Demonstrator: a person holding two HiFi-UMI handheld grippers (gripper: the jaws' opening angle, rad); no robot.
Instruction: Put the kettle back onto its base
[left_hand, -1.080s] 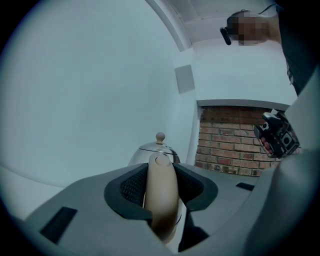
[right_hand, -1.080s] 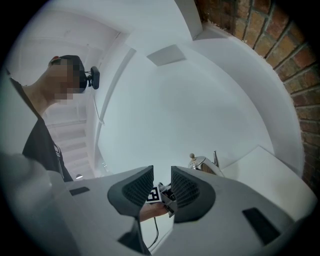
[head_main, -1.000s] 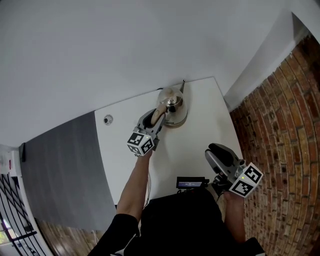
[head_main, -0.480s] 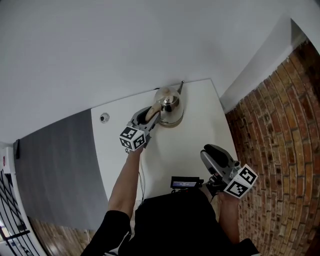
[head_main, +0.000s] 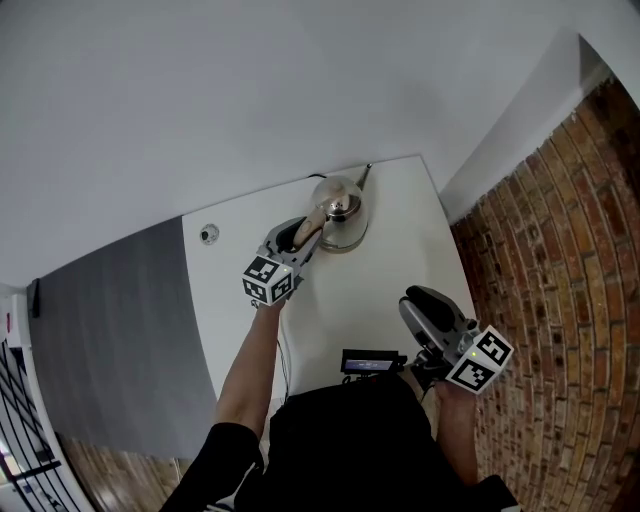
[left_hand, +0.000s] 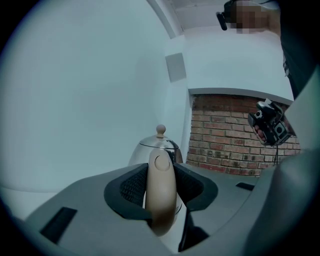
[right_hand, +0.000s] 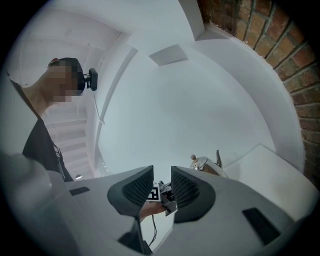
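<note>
Little changed: left gripper (head_main: 302, 236) still clamps kettle handle (left_hand: 161, 192), right gripper (right_hand: 161, 184) jaws narrowly apart.

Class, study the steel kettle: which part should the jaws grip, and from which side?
Grip the beige handle, coming from the side opposite the spout. It is a narrow bar standing clear of the smooth round body of the kettle, so the jaws can close on its two sides, as the left gripper does here.

head view steeply down on table (head_main: 400, 265); gripper views level, left nearest; all share kettle (head_main: 340, 212)
</note>
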